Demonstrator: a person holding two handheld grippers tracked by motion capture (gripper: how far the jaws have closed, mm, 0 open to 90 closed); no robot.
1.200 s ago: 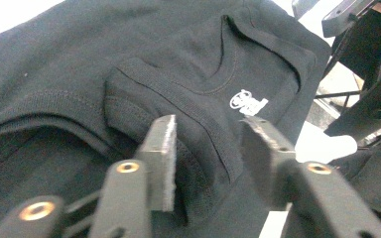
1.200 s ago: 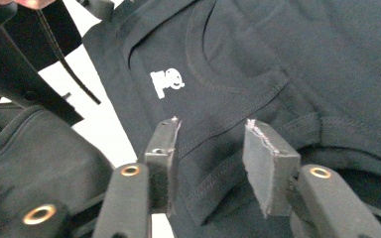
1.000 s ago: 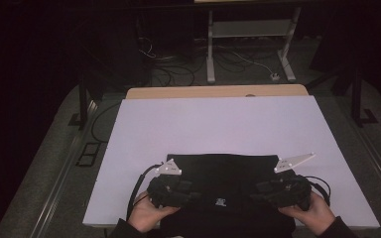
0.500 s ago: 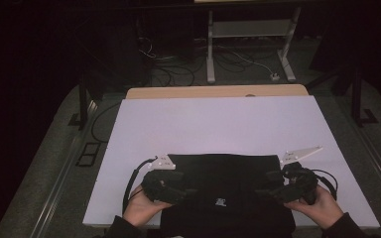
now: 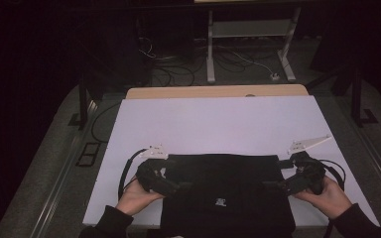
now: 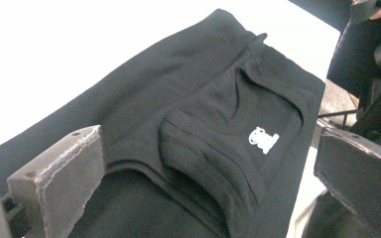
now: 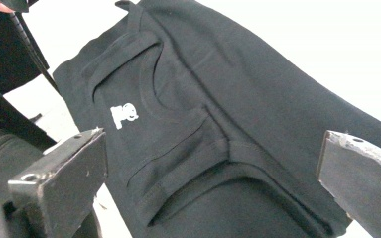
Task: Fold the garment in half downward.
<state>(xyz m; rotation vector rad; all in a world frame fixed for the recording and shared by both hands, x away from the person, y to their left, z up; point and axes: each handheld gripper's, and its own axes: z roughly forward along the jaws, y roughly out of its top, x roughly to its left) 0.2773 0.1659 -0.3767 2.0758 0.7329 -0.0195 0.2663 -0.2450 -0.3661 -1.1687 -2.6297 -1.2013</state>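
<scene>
My left gripper (image 6: 203,198) has its jaws spread wide; they have just been opening, and nothing is pinched between them, though the black garment (image 6: 188,124) lies in the gap below. My right gripper (image 7: 213,193) is the same: jaws have just been opening, now wide apart, with the garment (image 7: 218,114) under them and untouched by the pads. My left gripper view shows a ribbed neckline and a small white print (image 6: 263,139) beside it; my right gripper view shows that print (image 7: 123,116) from the other side, along with stitched seams running off the collar. From the high view, the garment (image 5: 228,193) is a folded dark rectangle at the near edge of the white worktop (image 5: 218,124), its front hanging slightly over the rim. There my left gripper (image 5: 178,187) sits at its left edge and my right gripper (image 5: 273,186) at its right edge, each held in one hand, cables looping behind them.
</scene>
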